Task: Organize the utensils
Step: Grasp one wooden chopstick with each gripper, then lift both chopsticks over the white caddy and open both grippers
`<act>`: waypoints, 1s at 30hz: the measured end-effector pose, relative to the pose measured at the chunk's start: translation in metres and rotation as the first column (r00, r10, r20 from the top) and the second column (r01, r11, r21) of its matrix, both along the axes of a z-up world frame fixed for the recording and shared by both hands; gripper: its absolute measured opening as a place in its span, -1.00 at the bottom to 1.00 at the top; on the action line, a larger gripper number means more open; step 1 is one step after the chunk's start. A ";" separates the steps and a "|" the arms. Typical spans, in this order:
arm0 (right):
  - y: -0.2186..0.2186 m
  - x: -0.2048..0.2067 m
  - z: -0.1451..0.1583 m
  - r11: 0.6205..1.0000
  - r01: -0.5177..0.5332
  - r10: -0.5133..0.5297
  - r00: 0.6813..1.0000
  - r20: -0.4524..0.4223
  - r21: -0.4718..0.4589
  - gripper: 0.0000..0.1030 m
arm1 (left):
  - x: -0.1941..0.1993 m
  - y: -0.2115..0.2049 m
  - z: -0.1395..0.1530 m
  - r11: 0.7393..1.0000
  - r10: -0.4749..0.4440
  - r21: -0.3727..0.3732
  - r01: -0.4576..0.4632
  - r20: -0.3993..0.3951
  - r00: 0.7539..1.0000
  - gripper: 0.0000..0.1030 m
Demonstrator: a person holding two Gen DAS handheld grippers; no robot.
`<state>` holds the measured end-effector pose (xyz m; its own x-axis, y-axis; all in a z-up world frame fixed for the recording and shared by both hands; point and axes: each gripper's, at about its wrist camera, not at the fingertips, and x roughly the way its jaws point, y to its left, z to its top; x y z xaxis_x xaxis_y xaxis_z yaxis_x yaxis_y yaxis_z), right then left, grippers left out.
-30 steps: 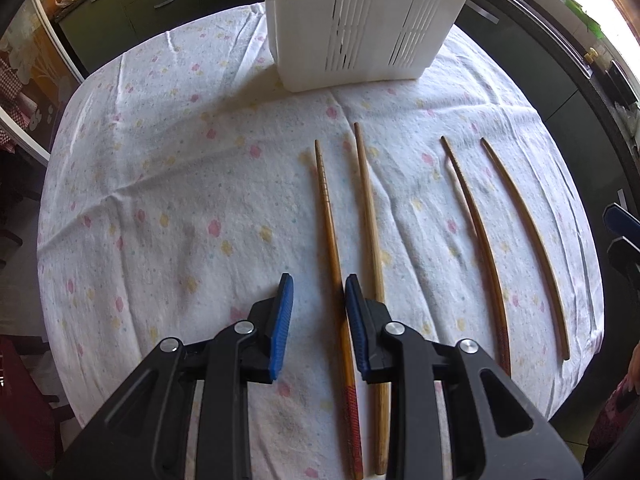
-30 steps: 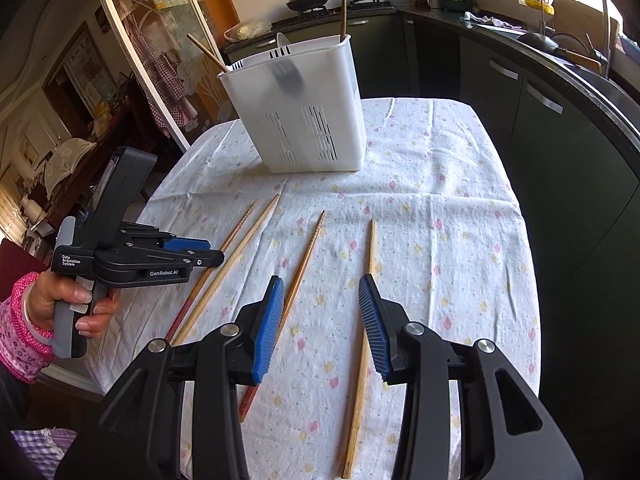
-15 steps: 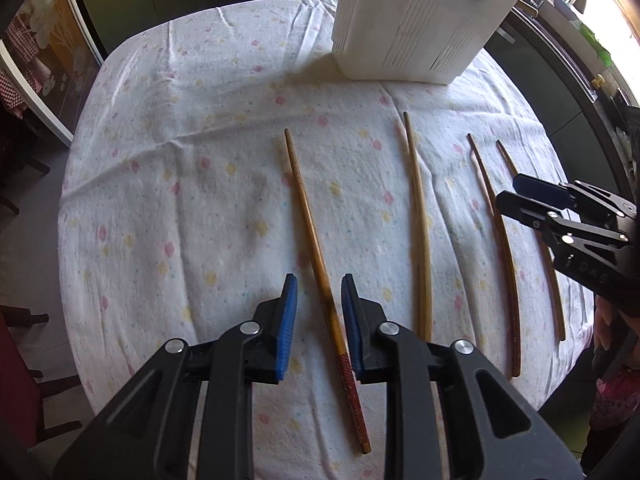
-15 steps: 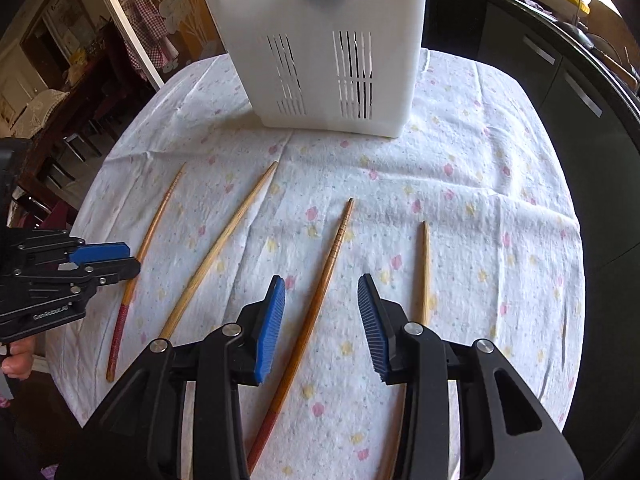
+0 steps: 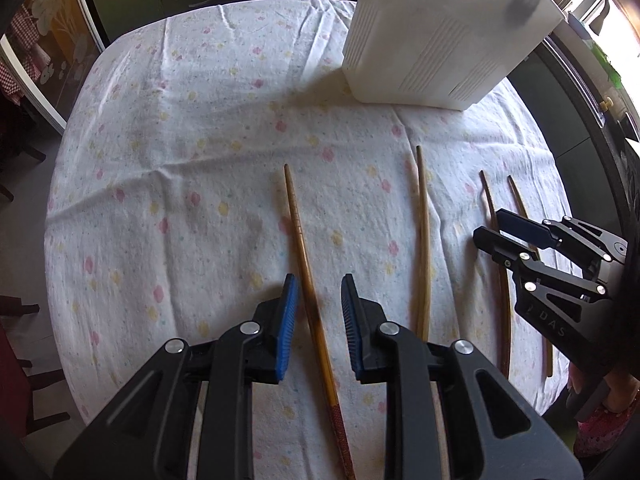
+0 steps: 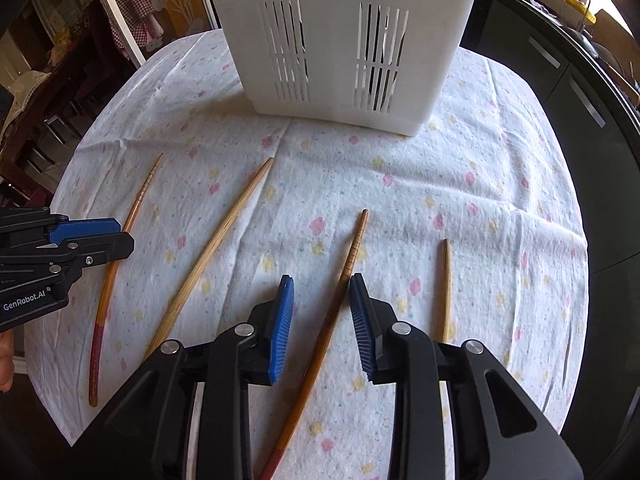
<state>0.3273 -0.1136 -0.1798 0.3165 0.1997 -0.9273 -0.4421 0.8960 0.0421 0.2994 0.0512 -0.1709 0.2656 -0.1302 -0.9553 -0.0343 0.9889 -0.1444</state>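
Several wooden chopsticks lie side by side on the flowered tablecloth. My left gripper (image 5: pixel 316 286) is open and low, its jaws on either side of the leftmost, red-ended chopstick (image 5: pixel 300 232). My right gripper (image 6: pixel 322 286) is open, its jaws on either side of a dark red-ended chopstick (image 6: pixel 352 252). A pale chopstick (image 5: pixel 422 220) lies right of the left gripper; it also shows in the right wrist view (image 6: pixel 224 240). Another pale chopstick (image 6: pixel 445 276) lies at the far right. The white slotted utensil holder (image 6: pixel 340 36) stands at the back; it also shows in the left wrist view (image 5: pixel 436 36).
The round table's cloth (image 5: pixel 180 160) hangs over its edge all round. Dark kitchen cabinets (image 6: pixel 560 64) run along the right. A glass-door cupboard (image 6: pixel 128 12) and chairs stand at the left. The right gripper shows in the left wrist view (image 5: pixel 492 226), over two thin chopsticks.
Both grippers moved forward and lower over the table. The left gripper's jaws now straddle the leftmost chopstick, and the right gripper's jaws straddle the dark one.
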 end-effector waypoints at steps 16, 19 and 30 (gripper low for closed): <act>0.003 -0.013 0.000 1.000 -0.023 0.023 1.000 0.001 -0.012 -0.71 | 0.001 -0.028 -0.007 0.995 -0.016 0.094 0.020 -0.036 0.999 -0.58; 0.006 -0.016 0.001 1.000 -0.028 0.028 1.000 0.000 -0.005 -0.87 | 0.001 -0.031 -0.008 0.995 -0.019 0.099 0.022 -0.030 0.999 -0.84; -0.027 -0.056 0.058 0.980 -0.050 0.041 0.998 0.052 0.192 -0.87 | -0.035 -0.012 0.045 0.999 -0.023 0.040 0.018 0.128 0.991 -0.86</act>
